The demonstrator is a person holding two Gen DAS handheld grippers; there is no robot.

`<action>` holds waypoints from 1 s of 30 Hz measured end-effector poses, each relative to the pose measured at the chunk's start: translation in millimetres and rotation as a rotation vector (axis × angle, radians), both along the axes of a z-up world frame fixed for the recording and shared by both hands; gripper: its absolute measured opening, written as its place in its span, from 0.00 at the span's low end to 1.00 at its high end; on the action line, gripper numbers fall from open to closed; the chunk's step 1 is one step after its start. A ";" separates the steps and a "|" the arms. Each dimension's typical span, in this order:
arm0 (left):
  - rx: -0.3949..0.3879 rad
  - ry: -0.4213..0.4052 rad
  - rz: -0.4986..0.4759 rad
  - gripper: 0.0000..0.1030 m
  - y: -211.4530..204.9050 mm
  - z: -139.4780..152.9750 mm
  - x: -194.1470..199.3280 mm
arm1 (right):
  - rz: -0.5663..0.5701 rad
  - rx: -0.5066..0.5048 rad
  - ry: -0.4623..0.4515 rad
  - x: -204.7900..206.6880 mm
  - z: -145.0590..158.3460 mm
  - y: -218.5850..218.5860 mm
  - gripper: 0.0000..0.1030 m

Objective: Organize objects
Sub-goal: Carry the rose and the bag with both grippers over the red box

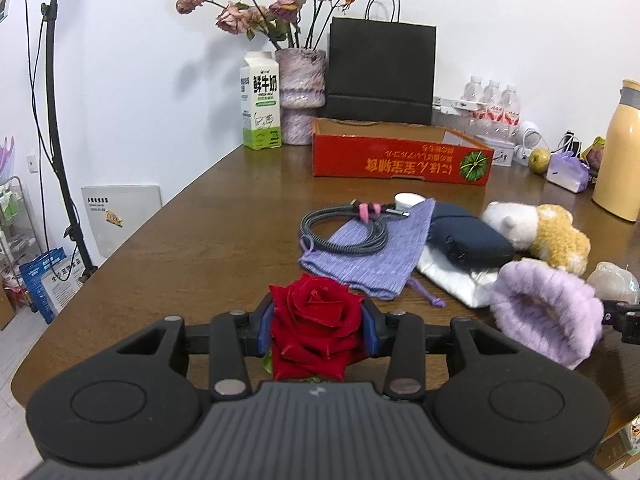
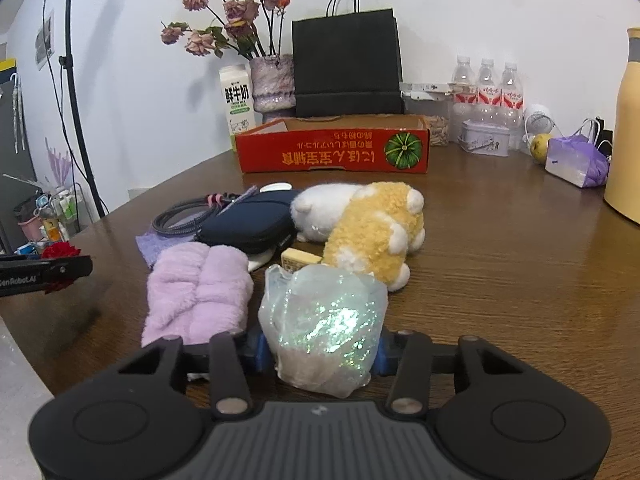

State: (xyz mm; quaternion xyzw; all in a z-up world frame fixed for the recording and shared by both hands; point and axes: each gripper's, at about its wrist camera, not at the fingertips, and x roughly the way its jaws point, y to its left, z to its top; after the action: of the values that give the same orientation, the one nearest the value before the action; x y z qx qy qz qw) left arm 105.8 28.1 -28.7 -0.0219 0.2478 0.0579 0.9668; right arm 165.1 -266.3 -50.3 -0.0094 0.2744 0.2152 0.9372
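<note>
Left wrist: rose [image 1: 316,316] between tool [image 1: 318,330] pads.

We see a lived-in home room: a wooden table [image 1: 200,240] with a vase of dried roses [image 1: 300,92], milk carton [image 1: 260,100] and plush toy [image 2: 368,220] against a white wall.

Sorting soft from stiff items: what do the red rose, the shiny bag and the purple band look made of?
Red rose: matte, velvety petals, possibly fabric. Shiny bag: thin crinkled clear plastic film with iridescent glints. Purple band: fluffy plush fabric, fuzzy nap.
</note>
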 end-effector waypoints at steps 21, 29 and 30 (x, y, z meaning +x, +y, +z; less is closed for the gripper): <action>-0.034 -0.102 -0.050 0.40 -15.6 55.3 34.2 | -0.031 0.055 -0.164 10.9 52.7 -3.3 0.42; -0.061 -0.155 -0.063 0.41 -22.7 84.0 64.7 | -0.049 0.094 -0.209 43.4 80.9 4.1 0.42; -0.066 -0.161 -0.062 0.41 -23.6 87.3 69.5 | -0.048 0.100 -0.214 48.0 84.2 5.6 0.42</action>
State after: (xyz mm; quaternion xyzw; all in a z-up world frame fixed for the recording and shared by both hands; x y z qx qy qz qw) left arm 175.4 4.5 58.7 -0.0504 0.1718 0.0178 0.9837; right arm 213.0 -260.7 33.9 0.0209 0.1617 0.2037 0.9654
